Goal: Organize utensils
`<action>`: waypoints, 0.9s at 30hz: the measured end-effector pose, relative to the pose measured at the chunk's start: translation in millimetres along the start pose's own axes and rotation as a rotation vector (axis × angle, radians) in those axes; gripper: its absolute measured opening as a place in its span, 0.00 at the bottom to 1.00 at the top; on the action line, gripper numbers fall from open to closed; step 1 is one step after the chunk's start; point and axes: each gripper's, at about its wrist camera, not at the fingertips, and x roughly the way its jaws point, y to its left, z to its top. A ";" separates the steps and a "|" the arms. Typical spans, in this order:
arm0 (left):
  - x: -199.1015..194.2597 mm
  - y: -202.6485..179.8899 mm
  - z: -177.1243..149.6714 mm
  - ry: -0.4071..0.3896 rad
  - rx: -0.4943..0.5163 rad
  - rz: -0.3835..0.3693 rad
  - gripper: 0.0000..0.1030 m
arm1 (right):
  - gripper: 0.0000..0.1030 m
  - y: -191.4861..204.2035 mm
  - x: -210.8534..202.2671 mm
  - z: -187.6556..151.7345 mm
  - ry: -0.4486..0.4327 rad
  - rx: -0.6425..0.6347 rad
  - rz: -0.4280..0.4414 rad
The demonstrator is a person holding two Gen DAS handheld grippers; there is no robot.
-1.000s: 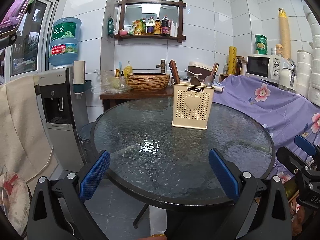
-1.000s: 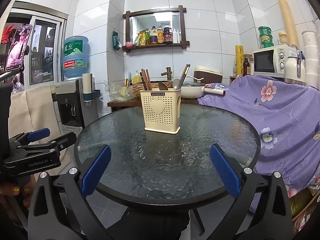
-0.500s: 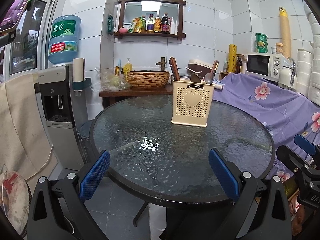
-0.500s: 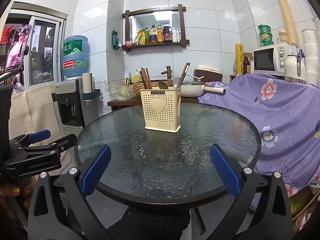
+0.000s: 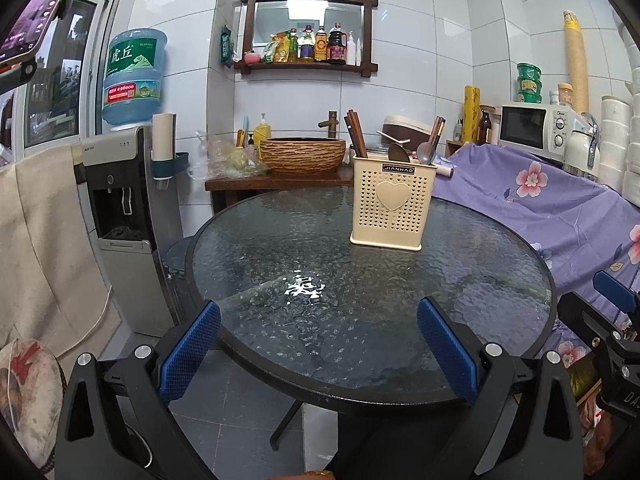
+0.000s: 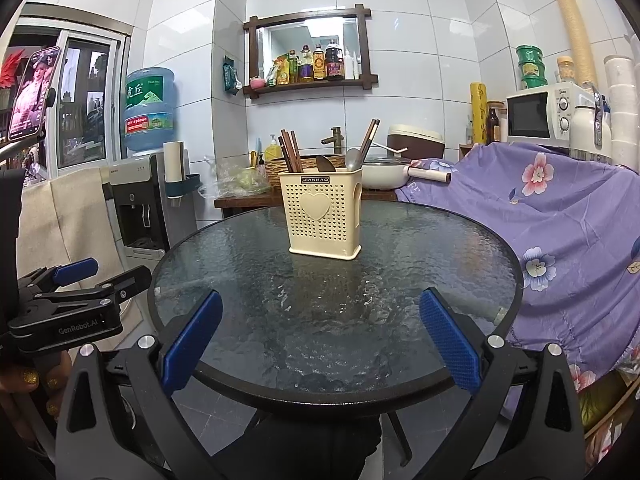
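A cream perforated utensil holder (image 5: 393, 204) with a heart on its front stands on the far side of a round glass table (image 5: 360, 292); it also shows in the right wrist view (image 6: 323, 214). Dark chopsticks (image 6: 290, 156) and spoons (image 6: 352, 159) stick up out of it. My left gripper (image 5: 318, 350) is open and empty at the table's near edge. My right gripper (image 6: 320, 342) is open and empty, also at the near edge, well short of the holder.
A purple floral cloth (image 6: 560, 232) covers furniture on the right, with a microwave (image 6: 540, 116) behind. A water dispenser (image 5: 120, 216) stands left of the table. A wooden counter with a woven basin (image 5: 302, 156) sits behind. The left gripper's body (image 6: 68, 304) shows at left.
Both grippers have stayed open and nearly still. The left wrist view has shifted very slightly, with the holder sitting a little lower in frame.
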 end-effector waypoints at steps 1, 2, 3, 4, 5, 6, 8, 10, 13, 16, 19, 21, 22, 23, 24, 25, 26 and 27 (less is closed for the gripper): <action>-0.1 -0.4 -0.1 0.000 0.000 0.001 0.94 | 0.94 0.3 0.2 0.3 0.001 0.000 0.000; 0.1 -0.2 0.0 0.000 -0.001 0.000 0.94 | 0.94 0.5 0.1 0.2 0.002 0.001 0.000; 0.3 0.2 0.1 0.002 -0.001 -0.001 0.94 | 0.94 0.5 0.1 0.3 0.001 0.001 0.000; 0.1 -0.2 -0.1 0.002 -0.001 -0.002 0.94 | 0.94 0.6 0.1 0.3 0.001 0.001 0.000; -0.1 -0.2 -0.1 0.001 0.000 -0.001 0.94 | 0.94 0.8 -0.2 -0.2 0.001 0.002 0.000; -0.2 -0.2 -0.1 0.000 0.001 0.000 0.94 | 0.94 0.9 -0.2 -0.2 0.000 0.002 0.000; -0.2 -0.5 -0.1 0.001 0.001 0.000 0.94 | 0.94 1.1 0.3 -0.2 0.002 0.000 -0.001; -0.2 -0.1 -0.1 0.002 0.000 -0.001 0.94 | 0.94 1.0 0.4 0.1 0.003 0.001 0.000; -0.2 0.6 0.0 0.002 0.000 -0.002 0.94 | 0.94 1.3 1.0 0.0 0.005 0.002 0.000; -0.2 0.0 0.0 0.000 0.002 0.000 0.94 | 0.94 1.6 1.1 -0.1 0.005 0.001 -0.001; -0.1 0.6 0.0 0.002 0.001 -0.001 0.94 | 0.94 1.6 1.2 -0.2 0.005 0.001 0.001; -0.2 0.5 0.1 0.002 0.002 -0.002 0.94 | 0.94 1.7 1.6 -1.0 0.008 0.000 0.002; -0.2 0.0 0.1 0.002 0.003 -0.001 0.94 | 0.94 1.8 1.8 -1.0 0.009 0.000 0.003; -0.1 -0.4 0.1 0.002 0.003 0.000 0.94 | 0.94 1.7 2.1 -0.9 0.009 0.000 0.003; -0.3 -0.8 0.0 0.002 0.004 0.000 0.94 | 0.94 1.9 1.6 -1.2 0.008 0.000 0.002; -0.4 -0.4 -0.1 0.002 0.006 0.000 0.94 | 0.94 1.5 2.1 -0.8 0.008 0.001 0.003; -0.5 -0.2 -0.7 0.003 0.007 0.000 0.94 | 0.94 1.3 2.2 -0.8 0.008 0.002 0.004; -0.5 0.1 -1.0 0.004 0.008 0.000 0.94 | 0.94 1.4 2.3 -1.0 0.009 0.002 0.003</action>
